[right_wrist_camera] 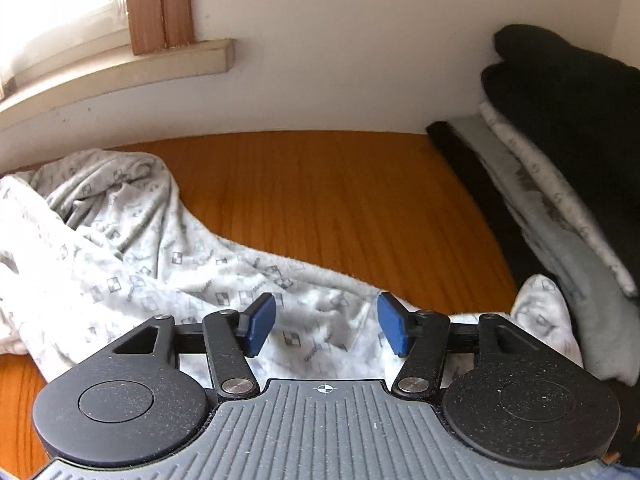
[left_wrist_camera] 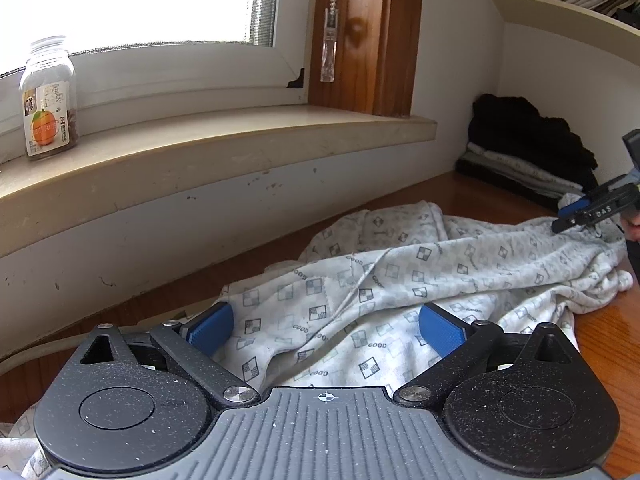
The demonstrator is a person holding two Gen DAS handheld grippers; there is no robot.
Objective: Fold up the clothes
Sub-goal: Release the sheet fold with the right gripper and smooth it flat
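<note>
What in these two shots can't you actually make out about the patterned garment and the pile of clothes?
- Patterned garment: its near part is hidden by the left hand-held gripper body in the left wrist view; which kind of garment it is stays unclear.
- Right wrist view: print blurred between the open right hand-held gripper pads.
- Stack of folded clothes: cut off by the right edge; item count unclear.

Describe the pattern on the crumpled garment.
White garment printed with small grey checkered squares and "GOOD" lettering; clearest in the left wrist view.
</note>
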